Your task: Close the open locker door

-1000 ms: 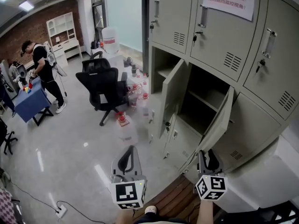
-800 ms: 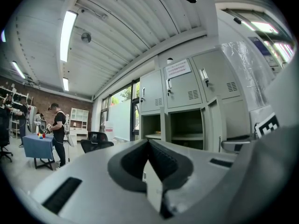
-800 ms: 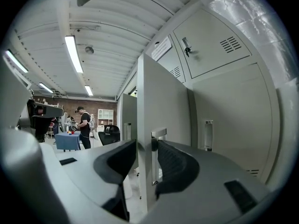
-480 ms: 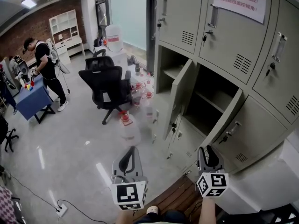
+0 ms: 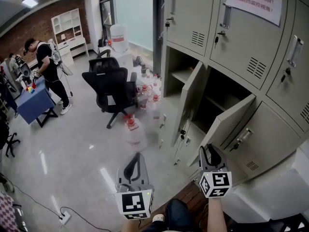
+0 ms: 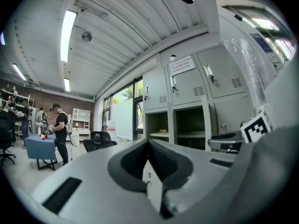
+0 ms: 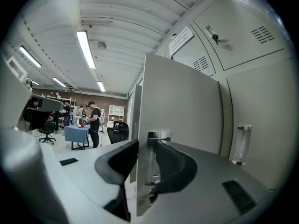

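Locker door [image 5: 227, 124] stands half open in the middle row of the grey lockers [image 5: 193, 18], with its free edge between the jaws of the right tool [image 5: 211, 151]. Those jaws have just been closing and pinch the edge, one pad on the inner face and the other against the chrome handle [image 7: 158, 162]. The left tool [image 5: 133, 161] hangs level beside it, jaws together and empty. Just left, a second door [image 5: 190, 98] also stands ajar. Farther out are water jugs [image 5: 133, 132], a black office chair [image 5: 113, 88] and a person [image 5: 46, 64] at a blue bench [image 5: 31, 105].
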